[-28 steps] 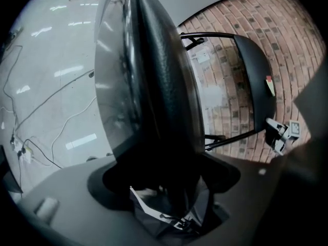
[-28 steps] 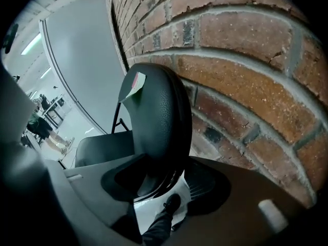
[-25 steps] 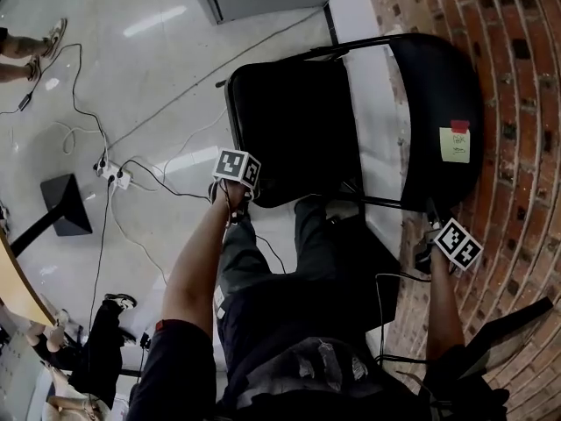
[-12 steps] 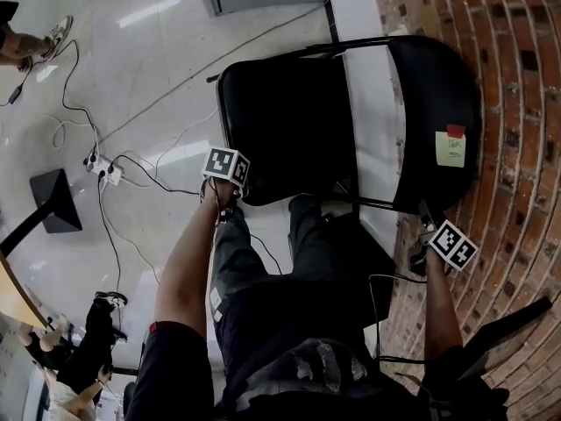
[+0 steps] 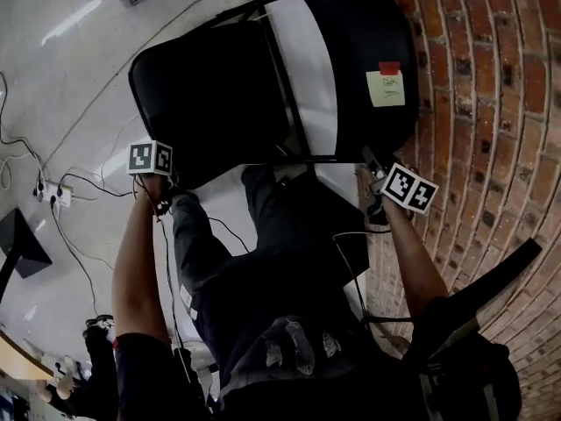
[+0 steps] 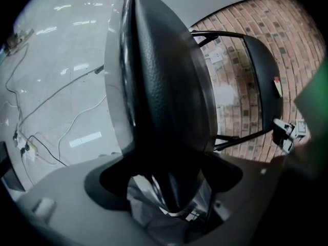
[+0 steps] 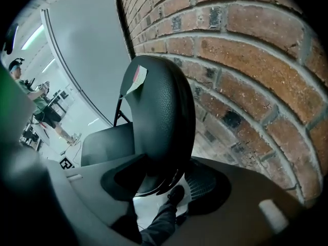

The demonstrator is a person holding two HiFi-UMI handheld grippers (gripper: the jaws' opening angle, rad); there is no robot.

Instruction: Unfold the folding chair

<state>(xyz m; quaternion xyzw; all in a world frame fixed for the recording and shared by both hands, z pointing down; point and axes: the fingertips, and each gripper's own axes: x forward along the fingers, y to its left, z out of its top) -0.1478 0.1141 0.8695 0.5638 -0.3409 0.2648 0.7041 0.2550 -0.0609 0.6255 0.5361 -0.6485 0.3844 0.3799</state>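
Your left claw point(image 5: 168, 182) has the near corner of the seat point(image 6: 164, 86) between its jaws, the padding touching both sides, and those jaws are opening. Your right claw point(image 5: 375, 172) is clamped on the lower edge of the backrest point(image 5: 355, 33). You have one folding chair point(image 5: 228, 77), and it stands unfolded on the floor point(image 5: 61, 77), with the seat spread flat and the backrest upright. From your head view its long axis runs left to right across the picture. The seat's front points left toward the open floor, and the backrest stands close to the brick wall point(image 5: 491, 103) at the right. The chair lies ahead of both claws, with the seat just beyond your left one and the backrest just beyond your right one. Your trouser leg point(image 5: 263, 226) sits between the two claws. One yellow sticky note point(image 5: 386, 88) with a red tab is stuck on the backrest. Out on the floor at the left, several thin cables point(image 5: 92, 181) run to one white power strip point(image 5: 48, 191), apart from the chair
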